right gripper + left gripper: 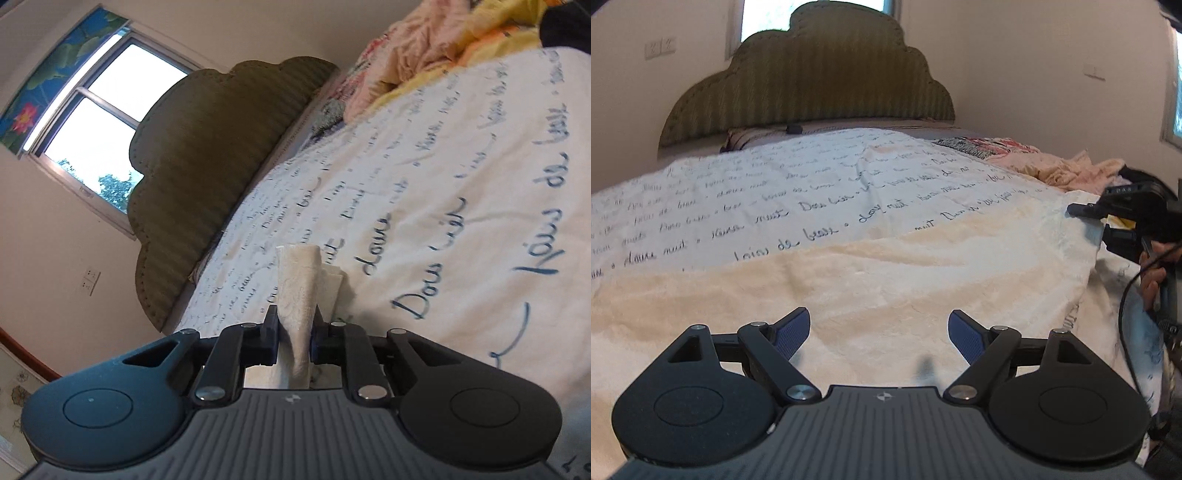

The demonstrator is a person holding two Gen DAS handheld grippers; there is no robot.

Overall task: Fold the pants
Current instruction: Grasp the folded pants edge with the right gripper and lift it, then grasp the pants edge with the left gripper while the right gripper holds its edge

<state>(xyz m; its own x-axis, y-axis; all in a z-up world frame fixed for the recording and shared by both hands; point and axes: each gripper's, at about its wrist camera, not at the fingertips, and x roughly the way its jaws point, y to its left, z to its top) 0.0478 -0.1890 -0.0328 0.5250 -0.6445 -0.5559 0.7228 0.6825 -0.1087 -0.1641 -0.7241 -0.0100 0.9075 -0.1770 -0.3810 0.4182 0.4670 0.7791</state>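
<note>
Right tool (295,341) pinches cream pants (871,280) spread flat.

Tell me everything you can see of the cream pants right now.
The cream pants look like soft, faintly textured fabric, spread wide and mostly flat over the script-printed bedspread, with shallow wrinkles. The left gripper hovers open above the near part, not gripping. At the right edge, the right gripper is shut on a bunched fold of the fabric, lifted off the bed.
</note>
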